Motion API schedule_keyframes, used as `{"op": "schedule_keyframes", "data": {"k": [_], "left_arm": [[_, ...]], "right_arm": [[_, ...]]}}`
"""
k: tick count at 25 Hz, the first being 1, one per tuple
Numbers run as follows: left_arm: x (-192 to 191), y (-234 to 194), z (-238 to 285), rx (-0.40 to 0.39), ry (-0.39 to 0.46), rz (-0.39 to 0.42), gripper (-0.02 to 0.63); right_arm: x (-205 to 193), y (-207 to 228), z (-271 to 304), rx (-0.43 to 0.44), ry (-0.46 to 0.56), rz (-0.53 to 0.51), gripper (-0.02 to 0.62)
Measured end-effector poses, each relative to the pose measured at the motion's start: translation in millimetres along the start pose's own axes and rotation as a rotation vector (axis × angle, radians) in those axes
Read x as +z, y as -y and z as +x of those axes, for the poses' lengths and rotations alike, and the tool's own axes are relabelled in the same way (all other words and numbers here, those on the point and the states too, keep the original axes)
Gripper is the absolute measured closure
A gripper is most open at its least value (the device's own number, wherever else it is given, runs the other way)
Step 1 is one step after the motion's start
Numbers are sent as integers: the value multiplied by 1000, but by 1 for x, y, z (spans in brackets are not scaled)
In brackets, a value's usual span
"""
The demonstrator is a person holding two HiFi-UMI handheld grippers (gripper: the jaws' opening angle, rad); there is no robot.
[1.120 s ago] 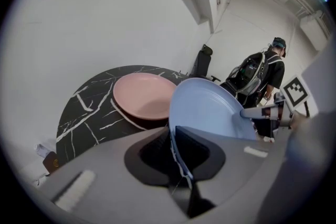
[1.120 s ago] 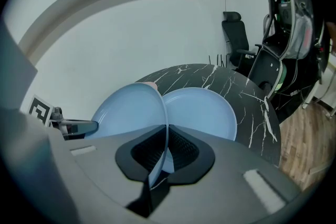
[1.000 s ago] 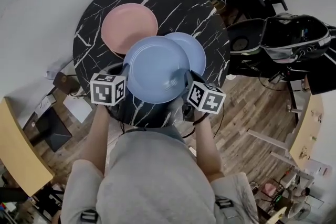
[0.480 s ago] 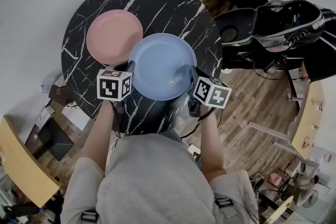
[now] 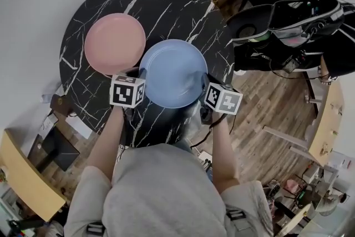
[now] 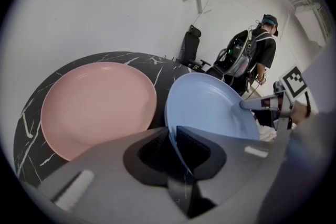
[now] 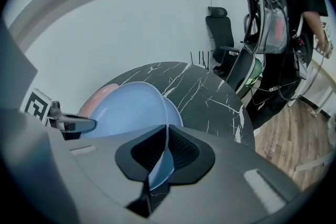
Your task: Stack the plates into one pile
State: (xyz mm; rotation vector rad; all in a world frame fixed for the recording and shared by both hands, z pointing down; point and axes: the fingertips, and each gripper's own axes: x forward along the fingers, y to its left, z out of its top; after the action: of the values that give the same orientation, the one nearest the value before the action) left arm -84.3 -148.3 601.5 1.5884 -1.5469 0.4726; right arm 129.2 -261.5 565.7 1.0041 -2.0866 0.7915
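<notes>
Blue plate [image 5: 173, 73] is held by opposite rims over the lower plate [image 7: 175, 112] and almost covers it. I can't tell if it is fully seated. In the left gripper view it looks tilted. Pink plate [image 5: 115, 43] lies flat on the bench [image 5: 166, 3] just beside the blue pair, not yet stacked.

Right gripper [image 7: 165, 131]: jaws narrow, pinching the blue plate's rim. Left gripper [image 6: 172, 131]: jaws have just been opening. The rim sits between them against one pad, with a gap on the other side, so there is no real grip.

Risks:
- The left side is loose while the right is clamped. The plate can pivot on the right pinch, so the left edge may drop and land off-centre on the lower plate.
- The rim is between the left jaws. Pulling that gripper back at an angle could hook the rim and drag or lift the plate.
- If the right gripper lets go before the plate is seated, the plate may clatter or slide off the lower plate.
- The blue pair sits toward the bench's near edge, so a drag toward the person could push it closer to falling.
- The pink plate is close by, and a sideways shift could knock it.
</notes>
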Motion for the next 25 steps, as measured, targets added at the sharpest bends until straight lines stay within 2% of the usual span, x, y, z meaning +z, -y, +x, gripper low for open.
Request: {"op": "schedule_keyframes", "data": {"k": [7, 13, 19, 25], "left_arm": [[1, 1, 13, 13, -16, 26, 497], [1, 1, 17, 10, -23, 35, 492], [1, 1, 21, 21, -17, 81, 483], [1, 3, 24, 9, -12, 69, 460]], "right_arm": [[-1, 10, 10, -18, -20, 1, 577], [-3, 12, 15, -45, -36, -45, 575], [-5, 15, 20, -72, -43, -67, 575], [-12, 23, 24, -102, -42, -67, 575]]}}
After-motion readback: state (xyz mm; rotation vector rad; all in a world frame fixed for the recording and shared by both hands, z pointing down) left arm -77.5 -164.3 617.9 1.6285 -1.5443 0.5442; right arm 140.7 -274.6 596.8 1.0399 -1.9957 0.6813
